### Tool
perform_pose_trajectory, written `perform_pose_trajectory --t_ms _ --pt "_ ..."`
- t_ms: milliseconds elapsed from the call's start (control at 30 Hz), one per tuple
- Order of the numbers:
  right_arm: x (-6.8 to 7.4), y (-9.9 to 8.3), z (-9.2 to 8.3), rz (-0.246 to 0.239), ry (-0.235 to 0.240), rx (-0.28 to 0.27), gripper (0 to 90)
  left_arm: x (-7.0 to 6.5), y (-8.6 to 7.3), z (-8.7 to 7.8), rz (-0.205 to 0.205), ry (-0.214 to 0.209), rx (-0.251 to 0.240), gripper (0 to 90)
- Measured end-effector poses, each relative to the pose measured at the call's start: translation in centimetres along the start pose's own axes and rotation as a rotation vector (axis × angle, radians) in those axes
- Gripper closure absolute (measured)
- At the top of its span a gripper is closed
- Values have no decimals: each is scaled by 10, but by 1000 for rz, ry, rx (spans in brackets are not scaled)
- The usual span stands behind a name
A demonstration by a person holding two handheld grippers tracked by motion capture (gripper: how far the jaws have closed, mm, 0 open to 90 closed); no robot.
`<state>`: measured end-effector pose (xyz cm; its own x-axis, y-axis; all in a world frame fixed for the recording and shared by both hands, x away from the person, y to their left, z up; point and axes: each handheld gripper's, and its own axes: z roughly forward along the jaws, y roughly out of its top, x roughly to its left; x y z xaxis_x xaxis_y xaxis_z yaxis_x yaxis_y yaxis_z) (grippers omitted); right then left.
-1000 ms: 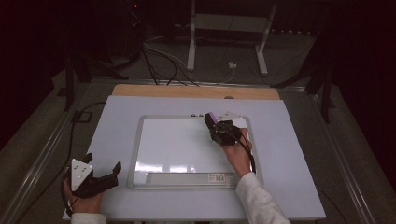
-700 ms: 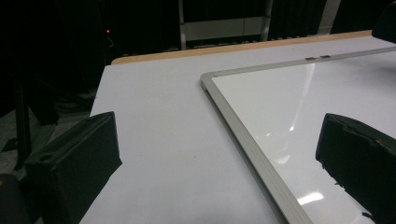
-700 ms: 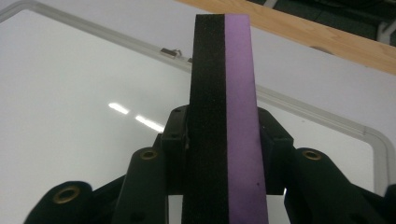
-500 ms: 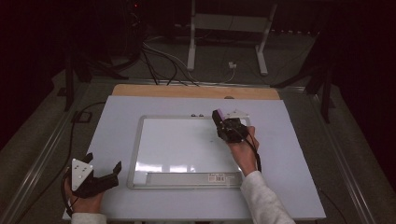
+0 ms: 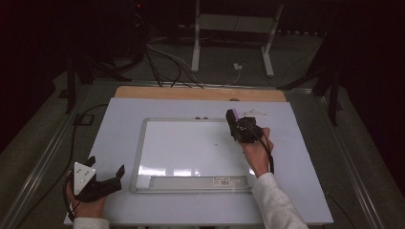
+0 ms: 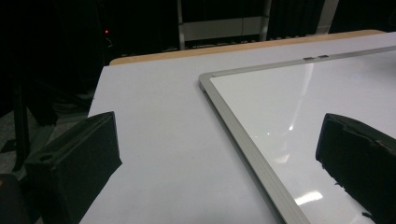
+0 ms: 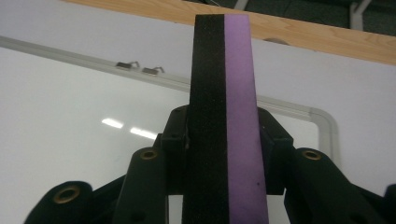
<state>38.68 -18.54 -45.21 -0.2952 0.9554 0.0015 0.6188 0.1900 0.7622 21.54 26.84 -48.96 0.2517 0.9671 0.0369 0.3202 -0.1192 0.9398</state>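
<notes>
A whiteboard (image 5: 186,148) with a silver frame lies flat in the middle of the table. My right gripper (image 5: 237,125) hovers over its far right corner, shut on an eraser (image 5: 232,115) with a black felt face and a purple foam back. In the right gripper view the eraser (image 7: 224,107) stands on edge between the jaws, above the board's rounded corner (image 7: 322,119). Near the table's front left corner my left gripper (image 5: 106,165) rests open with nothing in it. Between its jaws (image 6: 219,158) I see the board's left frame (image 6: 243,135).
Two small metal clips (image 5: 201,117) sit on the board's far edge. A barcode label (image 5: 223,181) marks the near tray. A small white object (image 5: 255,113) lies just beyond the right gripper. A wooden strip (image 5: 191,93) borders the table's far side; cables and a metal stand lie behind.
My right gripper has carried the eraser to the right, from over the board's far middle to its far right corner. The left gripper has not moved.
</notes>
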Motion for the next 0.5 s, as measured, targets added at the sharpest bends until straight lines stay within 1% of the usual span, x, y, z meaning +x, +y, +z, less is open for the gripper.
perform_pose_trajectory --t_ms 33,133,233,400,500 --pt "-2 0 0 5 -6 0 629 0 0 0 -2 0 0 5" --pt "-10 3 0 40 -13 -1 629 1 0 0 -4 0 0 5" --pt "-19 6 1 63 -39 5 629 0 0 1 -3 1 1 5" --pt "-32 6 1 85 -76 12 629 0 -1 1 -3 2 2 5" --pt "-38 5 3 107 -87 20 629 0 -1 0 -4 2 1 5"
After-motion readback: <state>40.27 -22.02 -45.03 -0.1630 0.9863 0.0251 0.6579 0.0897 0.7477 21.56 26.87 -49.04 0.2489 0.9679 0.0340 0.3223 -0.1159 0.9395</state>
